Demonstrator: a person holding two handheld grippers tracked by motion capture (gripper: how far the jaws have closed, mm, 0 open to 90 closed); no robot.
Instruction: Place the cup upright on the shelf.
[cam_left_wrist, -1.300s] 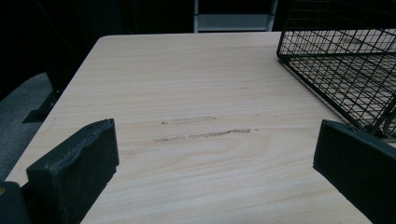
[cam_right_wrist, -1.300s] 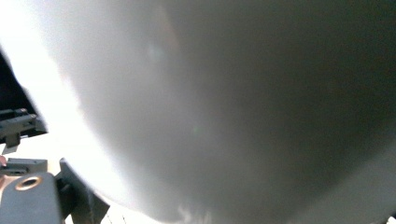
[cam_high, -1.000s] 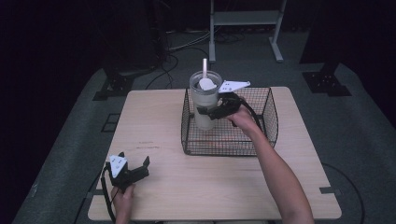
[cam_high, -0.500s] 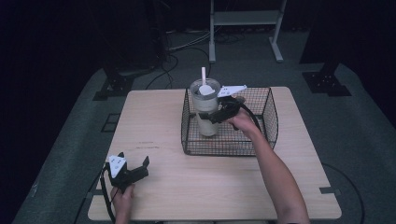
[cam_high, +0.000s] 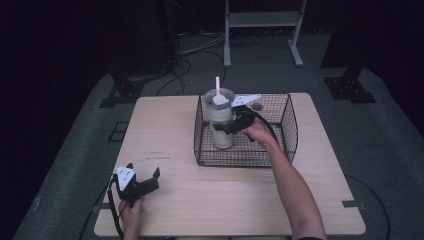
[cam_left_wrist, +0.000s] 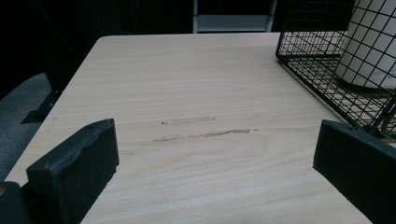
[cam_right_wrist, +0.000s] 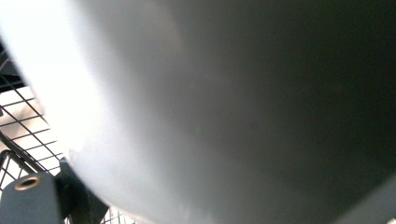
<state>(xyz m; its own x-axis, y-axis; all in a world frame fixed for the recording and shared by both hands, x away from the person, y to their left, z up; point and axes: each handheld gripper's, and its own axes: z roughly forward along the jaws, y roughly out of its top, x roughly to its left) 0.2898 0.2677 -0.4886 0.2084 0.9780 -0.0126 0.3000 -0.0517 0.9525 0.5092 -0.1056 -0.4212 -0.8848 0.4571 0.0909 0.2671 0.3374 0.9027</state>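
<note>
Standing in basket (cam_high: 290, 125), tumbler (cam_high: 220, 120) clamped between right gripper (cam_high: 231, 126) fingers.

Dim room, lit table (cam_high: 230, 195); dark surroundings; right gripper view blurred, glare on tumbler (cam_right_wrist: 140, 93)

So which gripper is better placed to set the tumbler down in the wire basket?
The right gripper: its jaws are already clamped around the tumbler inside the wire basket. The left gripper sits open near the table's front left corner, well away.
</note>
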